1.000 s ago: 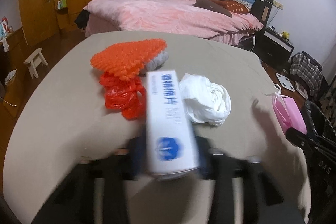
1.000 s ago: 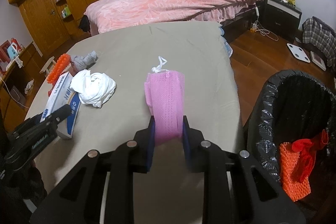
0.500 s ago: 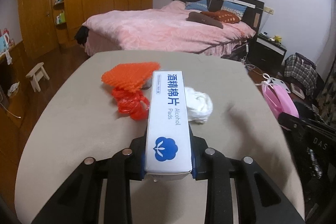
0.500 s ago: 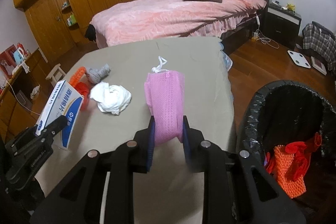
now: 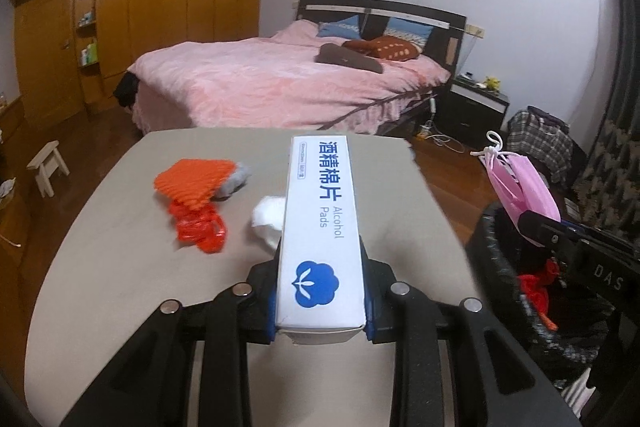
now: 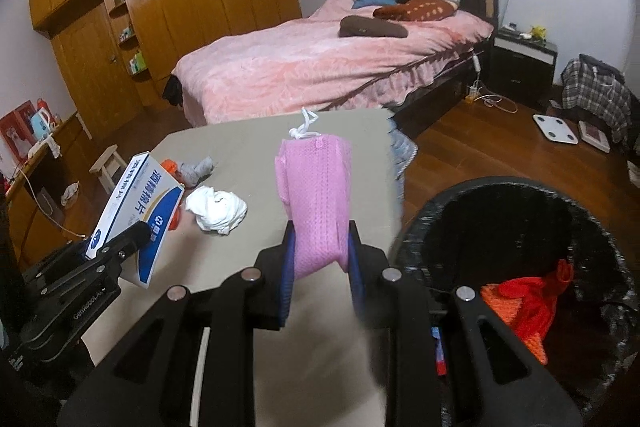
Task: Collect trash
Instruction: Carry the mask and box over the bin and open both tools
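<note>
- My left gripper point(image 5: 320, 301) is clamped on the near end of a white box point(image 5: 320, 239) marked "Alcohol Pads"; the box points away from me, lifted above the table point(image 5: 120, 287).
- My right gripper point(image 6: 318, 259) has its fingers pinched on a folded pink mask point(image 6: 316, 203), white ear loops knotted at its far end, held up over the table's right edge.
- Just right of the table stands the black-lined bin point(image 6: 520, 211); orange mesh and red plastic already lie inside it.
- On the table past the box sit a white crumpled wad point(image 6: 216, 207), a red plastic bag point(image 5: 200, 227), an orange mesh piece point(image 5: 192, 179) and a grey rag point(image 6: 196, 167) touching it.
- Far off stands a bed point(image 5: 280, 83) with pink covers.
</note>
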Motion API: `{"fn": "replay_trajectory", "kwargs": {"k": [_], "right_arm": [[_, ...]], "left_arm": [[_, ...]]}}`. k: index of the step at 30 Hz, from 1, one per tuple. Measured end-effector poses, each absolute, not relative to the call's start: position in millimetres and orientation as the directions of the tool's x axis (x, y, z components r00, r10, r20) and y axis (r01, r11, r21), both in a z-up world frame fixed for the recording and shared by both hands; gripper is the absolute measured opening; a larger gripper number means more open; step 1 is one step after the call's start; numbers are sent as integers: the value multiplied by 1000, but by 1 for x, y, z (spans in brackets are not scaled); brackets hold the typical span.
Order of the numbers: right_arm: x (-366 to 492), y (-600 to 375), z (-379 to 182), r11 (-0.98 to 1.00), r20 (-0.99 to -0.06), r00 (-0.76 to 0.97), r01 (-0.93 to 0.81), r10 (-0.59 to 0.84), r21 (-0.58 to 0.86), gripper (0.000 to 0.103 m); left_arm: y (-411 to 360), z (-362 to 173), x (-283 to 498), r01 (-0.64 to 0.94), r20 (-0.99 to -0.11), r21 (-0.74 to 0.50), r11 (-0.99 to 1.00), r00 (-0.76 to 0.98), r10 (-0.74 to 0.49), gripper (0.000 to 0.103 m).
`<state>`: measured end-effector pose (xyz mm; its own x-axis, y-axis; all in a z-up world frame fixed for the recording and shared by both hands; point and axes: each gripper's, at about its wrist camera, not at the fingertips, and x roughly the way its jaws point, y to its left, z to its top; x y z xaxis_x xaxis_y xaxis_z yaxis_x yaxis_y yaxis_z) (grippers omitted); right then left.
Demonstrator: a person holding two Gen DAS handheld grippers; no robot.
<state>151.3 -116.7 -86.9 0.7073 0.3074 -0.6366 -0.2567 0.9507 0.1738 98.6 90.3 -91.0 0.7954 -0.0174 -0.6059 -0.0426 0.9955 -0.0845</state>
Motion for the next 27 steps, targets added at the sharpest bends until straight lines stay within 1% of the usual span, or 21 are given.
{"fn": "replay_trajectory", "kwargs": {"k": [15,27], "right_arm": [[122,-189,-75,977,-602,772,-130,205,166,23],[106,-262,-70,989,-577,810,-20,101,145,23]], "left_arm": [[7,-71,97,124,-574,-99,987,804,-158,30],[-65,-63,109,265,-550,-81,961,792,-265,30]]}}
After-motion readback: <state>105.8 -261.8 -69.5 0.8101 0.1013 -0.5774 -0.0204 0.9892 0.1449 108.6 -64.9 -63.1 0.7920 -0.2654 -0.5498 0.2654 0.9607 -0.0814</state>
